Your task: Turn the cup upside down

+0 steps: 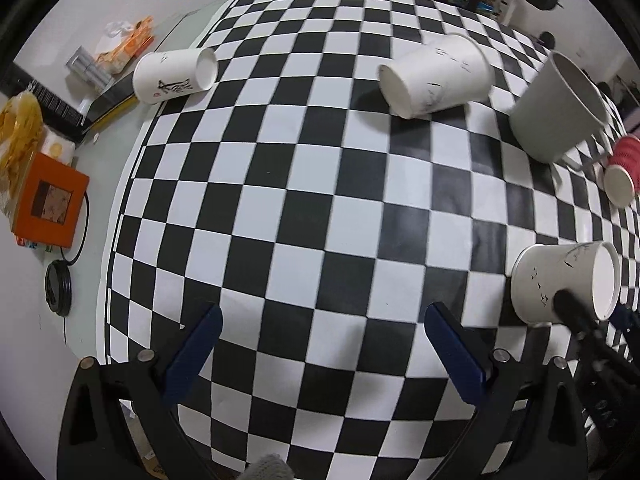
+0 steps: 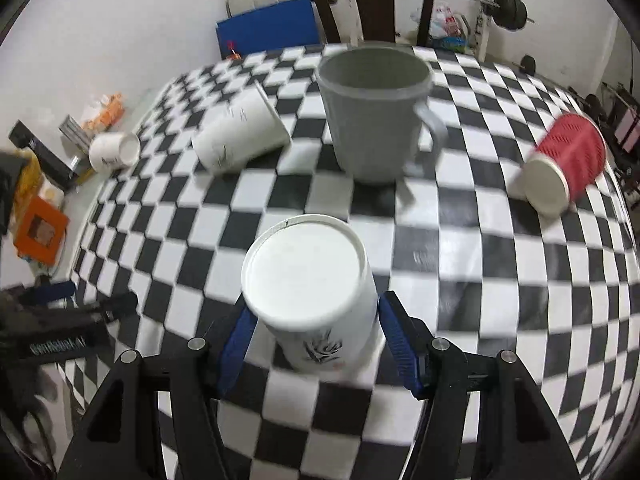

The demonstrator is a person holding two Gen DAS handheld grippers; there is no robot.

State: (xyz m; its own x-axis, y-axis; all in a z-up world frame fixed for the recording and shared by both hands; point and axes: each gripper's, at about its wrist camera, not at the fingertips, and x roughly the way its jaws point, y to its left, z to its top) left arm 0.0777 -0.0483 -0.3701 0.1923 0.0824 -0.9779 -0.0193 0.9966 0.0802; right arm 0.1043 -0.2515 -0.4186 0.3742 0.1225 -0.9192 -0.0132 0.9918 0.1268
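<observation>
A white paper cup (image 2: 316, 304) with black ink art sits between the blue fingers of my right gripper (image 2: 314, 340), its flat bottom turned toward the camera; the pads press its sides. The same cup shows in the left wrist view (image 1: 560, 284), lying sideways in the air with a dark finger across it. My left gripper (image 1: 320, 344) is open and empty above the checkered cloth (image 1: 304, 208). A grey mug (image 2: 376, 116) stands upright behind the held cup.
Two white paper cups (image 2: 240, 136) (image 2: 114, 151) lie on their sides at left, a red ribbed cup (image 2: 564, 164) lies at right. An orange box (image 1: 50, 200), snack bags and a cable lie off the cloth at left. A chair (image 2: 372, 0) stands behind the table.
</observation>
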